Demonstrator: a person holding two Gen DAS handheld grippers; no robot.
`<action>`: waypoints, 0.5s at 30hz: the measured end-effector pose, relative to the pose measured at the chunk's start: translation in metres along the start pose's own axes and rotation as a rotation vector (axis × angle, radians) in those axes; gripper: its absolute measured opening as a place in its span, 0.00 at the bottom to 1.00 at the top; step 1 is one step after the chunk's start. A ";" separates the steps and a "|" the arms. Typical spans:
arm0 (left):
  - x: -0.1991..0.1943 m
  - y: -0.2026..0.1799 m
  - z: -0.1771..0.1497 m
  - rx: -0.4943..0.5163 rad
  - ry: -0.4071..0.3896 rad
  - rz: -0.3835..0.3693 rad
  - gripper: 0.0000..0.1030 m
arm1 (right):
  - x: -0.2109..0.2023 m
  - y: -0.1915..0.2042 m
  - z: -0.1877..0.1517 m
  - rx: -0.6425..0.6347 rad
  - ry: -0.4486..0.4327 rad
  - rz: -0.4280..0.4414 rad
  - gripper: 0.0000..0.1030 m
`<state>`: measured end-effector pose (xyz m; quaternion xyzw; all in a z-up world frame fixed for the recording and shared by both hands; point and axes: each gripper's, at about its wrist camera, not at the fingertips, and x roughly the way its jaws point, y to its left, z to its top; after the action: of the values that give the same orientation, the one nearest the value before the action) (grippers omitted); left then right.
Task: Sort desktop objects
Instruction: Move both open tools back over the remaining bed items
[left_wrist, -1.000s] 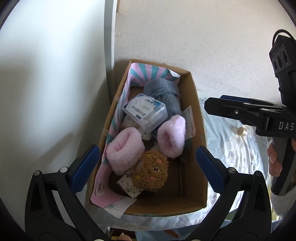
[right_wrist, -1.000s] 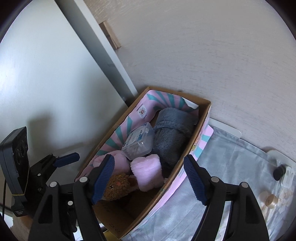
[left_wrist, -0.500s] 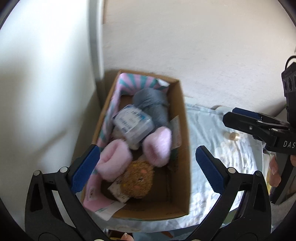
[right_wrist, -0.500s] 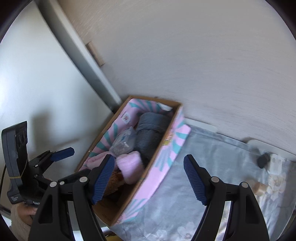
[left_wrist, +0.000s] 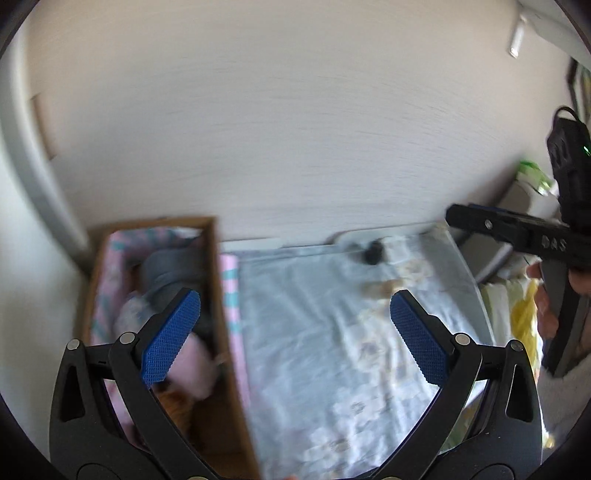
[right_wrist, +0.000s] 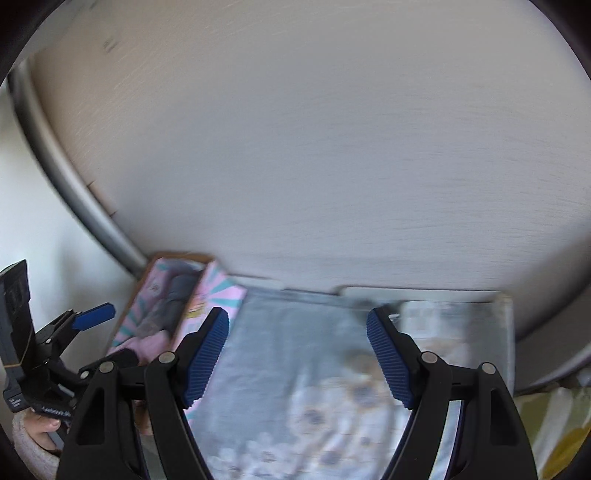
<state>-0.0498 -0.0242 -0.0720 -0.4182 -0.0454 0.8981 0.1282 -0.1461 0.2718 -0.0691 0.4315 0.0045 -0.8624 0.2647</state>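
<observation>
A cardboard box (left_wrist: 218, 295) lined in pink stands at the table's left end. It holds a grey cloth (left_wrist: 166, 269), pink fluffy socks (left_wrist: 195, 369) and a brown plush (left_wrist: 173, 402). The box (right_wrist: 199, 306) also shows in the right wrist view. My left gripper (left_wrist: 291, 332) is open and empty, over the box's right wall and the pale blue cloth (left_wrist: 314, 332). My right gripper (right_wrist: 295, 354) is open and empty above the cloth. A small black object (left_wrist: 373, 254) and a tan roll (left_wrist: 384, 286) lie on the cloth at the back right. Both views are blurred.
A pale wall rises right behind the table. A grey frame (left_wrist: 33, 177) runs up at the left. A yellow and white cloth (left_wrist: 517, 314) lies past the table's right edge. The right gripper (left_wrist: 517, 229) shows at the right of the left wrist view.
Both grippers have swung right and pulled back from the box. The box has shifted to the left in both views and more of the blue cloth shows. Both stay open.
</observation>
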 end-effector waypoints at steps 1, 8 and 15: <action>0.005 -0.010 0.003 0.013 0.003 -0.011 1.00 | -0.003 -0.010 0.001 0.004 -0.004 -0.015 0.71; 0.048 -0.071 0.008 0.085 0.051 -0.082 1.00 | -0.001 -0.064 -0.001 -0.019 0.032 -0.111 0.71; 0.118 -0.120 -0.013 0.099 0.100 -0.070 1.00 | 0.049 -0.119 -0.020 -0.041 0.125 -0.104 0.71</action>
<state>-0.0896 0.1227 -0.1444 -0.4538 -0.0092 0.8722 0.1823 -0.2100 0.3569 -0.1447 0.4782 0.0610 -0.8461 0.2274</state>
